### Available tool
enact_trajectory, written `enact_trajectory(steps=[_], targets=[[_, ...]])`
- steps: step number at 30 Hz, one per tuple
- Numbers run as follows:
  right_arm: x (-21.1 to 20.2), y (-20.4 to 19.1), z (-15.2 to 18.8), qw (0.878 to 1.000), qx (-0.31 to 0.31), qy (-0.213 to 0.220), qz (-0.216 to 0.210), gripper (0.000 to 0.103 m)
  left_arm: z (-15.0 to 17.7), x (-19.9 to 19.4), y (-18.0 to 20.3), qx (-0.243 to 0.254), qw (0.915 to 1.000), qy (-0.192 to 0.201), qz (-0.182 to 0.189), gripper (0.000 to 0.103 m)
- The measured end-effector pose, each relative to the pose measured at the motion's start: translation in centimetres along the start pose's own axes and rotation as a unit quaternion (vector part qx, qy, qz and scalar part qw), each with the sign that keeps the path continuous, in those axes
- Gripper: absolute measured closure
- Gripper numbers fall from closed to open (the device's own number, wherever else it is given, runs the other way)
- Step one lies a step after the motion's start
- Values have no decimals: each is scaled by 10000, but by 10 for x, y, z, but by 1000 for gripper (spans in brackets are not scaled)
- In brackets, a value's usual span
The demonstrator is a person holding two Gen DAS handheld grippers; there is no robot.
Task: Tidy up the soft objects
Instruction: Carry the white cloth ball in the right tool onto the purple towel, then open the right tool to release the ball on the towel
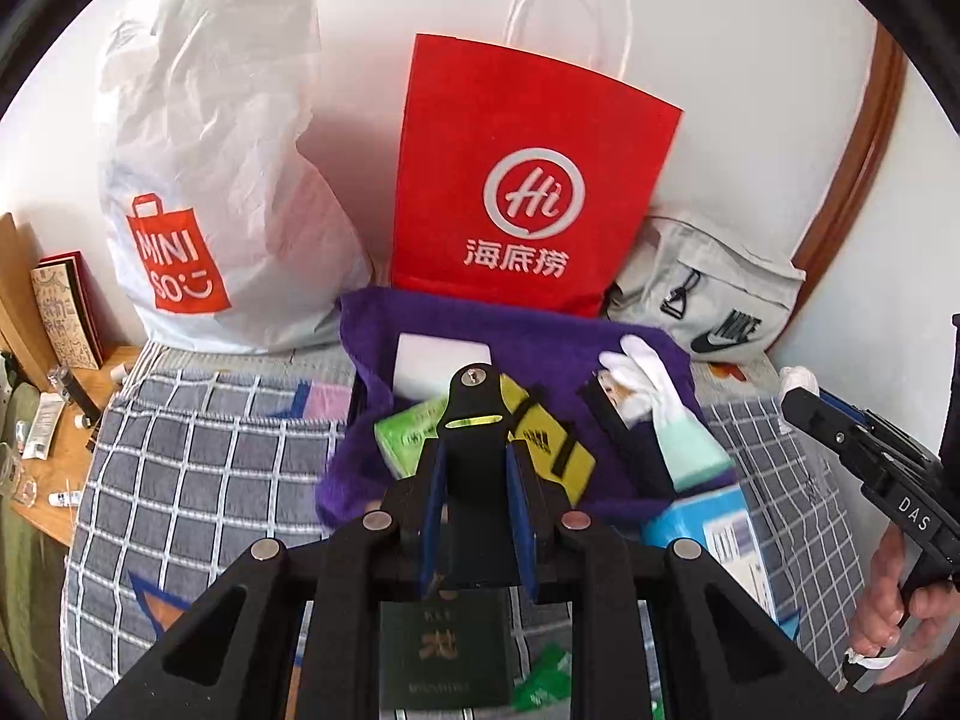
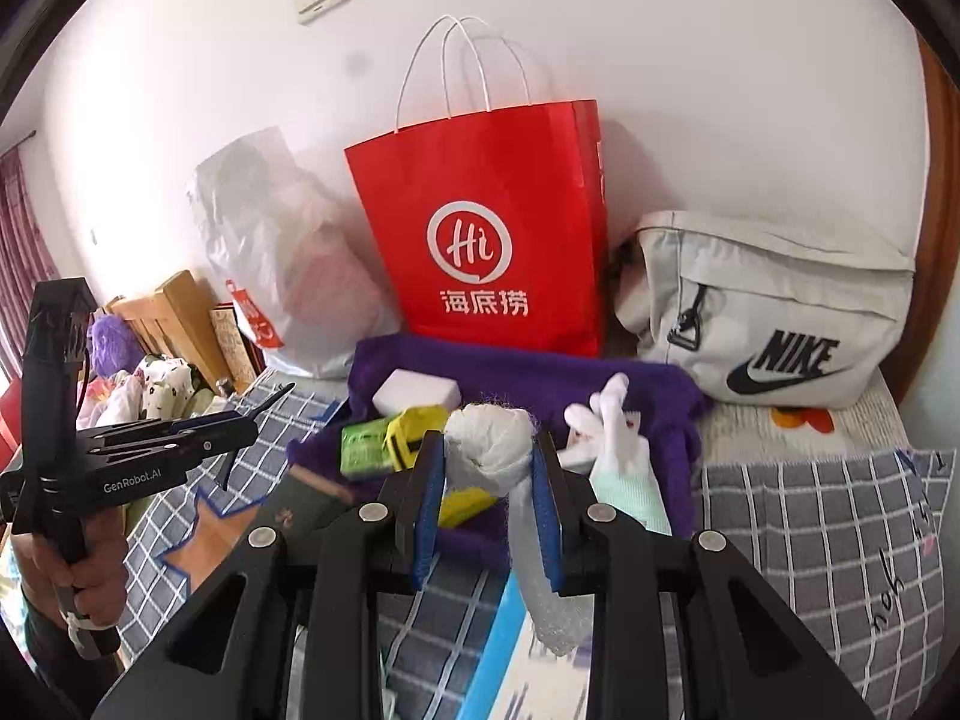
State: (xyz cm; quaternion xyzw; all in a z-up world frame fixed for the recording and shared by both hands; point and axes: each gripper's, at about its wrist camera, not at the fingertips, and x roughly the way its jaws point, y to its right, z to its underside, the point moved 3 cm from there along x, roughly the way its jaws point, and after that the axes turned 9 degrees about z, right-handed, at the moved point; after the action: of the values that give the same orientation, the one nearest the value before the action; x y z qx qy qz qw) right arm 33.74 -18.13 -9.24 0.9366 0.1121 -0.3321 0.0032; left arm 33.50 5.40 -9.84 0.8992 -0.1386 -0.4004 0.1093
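Currently, the right gripper [image 2: 487, 468] is clamping a white knotted cloth [image 2: 489, 441] just before the purple-lined bin [image 2: 660, 384], the left gripper [image 1: 474, 468] gripping a black item [image 1: 474, 414]; sponge [image 2: 415, 391], gloves [image 2: 612, 426] already inside.

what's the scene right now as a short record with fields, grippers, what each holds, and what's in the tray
surface: grey checked cover
tray: lined with purple cloth
in tray: white sponge block, green packet, yellow item, white glove
left gripper: shut; a black part with a screw shows between the fingers, nothing soft visibly held
right gripper: shut on white knotted cloth bundle
behind tray: red paper bag, white plastic bag, grey Nike bag
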Motion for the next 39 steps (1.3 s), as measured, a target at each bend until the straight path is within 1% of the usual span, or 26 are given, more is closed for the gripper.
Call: enact_trajectory(steps=[5,10,15,19,23,26,29,32,39], targets=[[23,-1,-18,10000,-26,-10,-52,75,-18,16,-10,-55,10000,-2,-48,83],[51,4,-22,9999,36,-137,-41,75,-27,40,-19,-153,9998,-130,8,83],[72,16,-15,9995,62,-311,-1,75,-28,67,-27,-267,9989,-356,121,83],[93,25,-6,9980,36,-621,62,75,-30,88,-33,-256,9984,-509,59,83],[111,33,2,9960,33,-893,91,75,-29,106,-38,-320,9974,-638,78,83],[125,38,10,9929,118,-1184,-38,75,-31,110,-40,-283,9975,-645,82,83],[134,39,16,9910,104,-1333,16,75,-31,115,-42,-292,9972,-687,108,83],[142,39,21,9886,195,-1492,-61,74,-29,121,-44,-345,9963,-771,171,83],[153,39,28,9857,196,-1674,-77,74,-25,131,-48,-426,9948,-905,182,83]])
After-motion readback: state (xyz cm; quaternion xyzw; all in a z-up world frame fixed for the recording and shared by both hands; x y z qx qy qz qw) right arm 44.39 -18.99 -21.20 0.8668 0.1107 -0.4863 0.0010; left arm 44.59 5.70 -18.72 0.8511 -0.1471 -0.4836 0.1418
